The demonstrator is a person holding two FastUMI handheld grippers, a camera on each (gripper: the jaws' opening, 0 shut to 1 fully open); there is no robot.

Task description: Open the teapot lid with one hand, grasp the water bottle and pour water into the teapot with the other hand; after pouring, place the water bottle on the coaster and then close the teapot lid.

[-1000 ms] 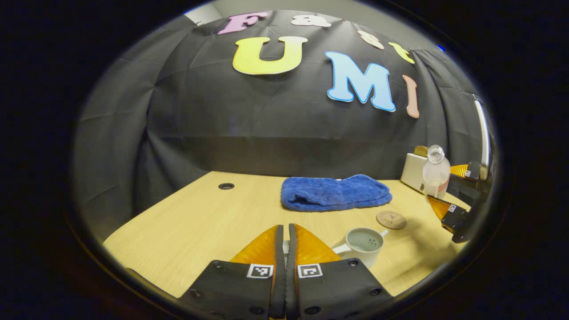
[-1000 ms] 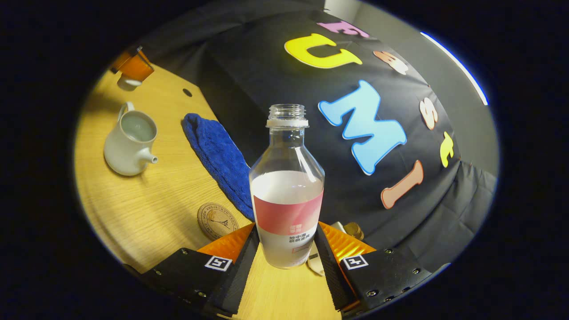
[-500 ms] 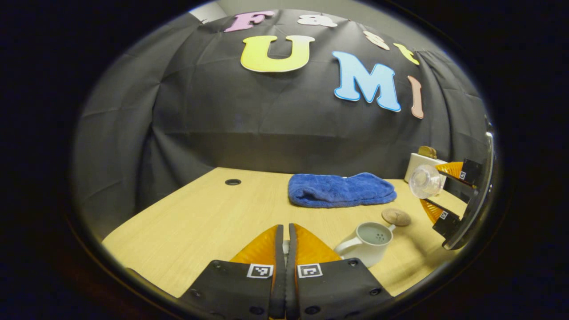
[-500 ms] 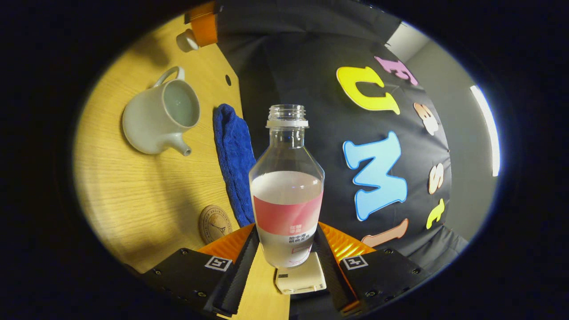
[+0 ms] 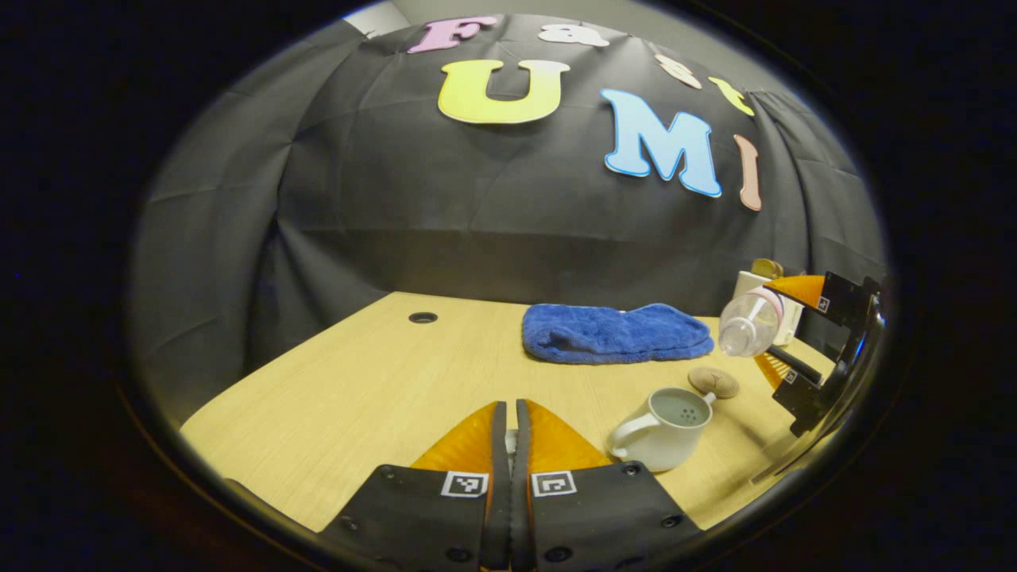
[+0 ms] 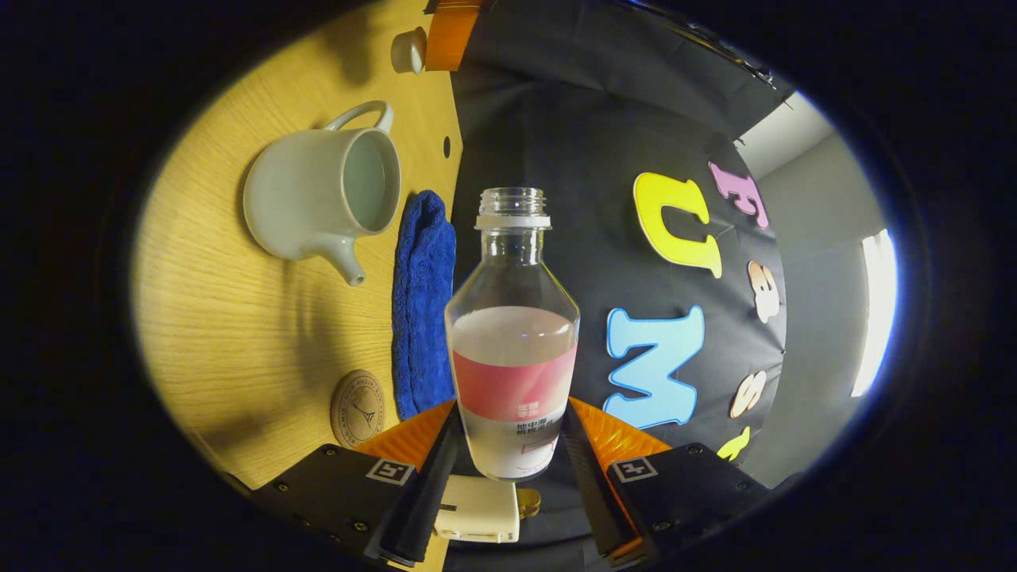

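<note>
Fingers of the left gripper (image 5: 510,421) are clenched on the small white lid (image 6: 409,49), held above the bench (image 5: 373,389). Right of them the lidless teapot (image 5: 666,416) stands on the bench, with the coaster (image 5: 713,382) just beyond it and a blue towel (image 5: 616,333) farther back. At far right, the right gripper (image 6: 508,445) grasps the uncapped bottle (image 6: 512,349), tipped mouth-down toward the teapot.
</note>
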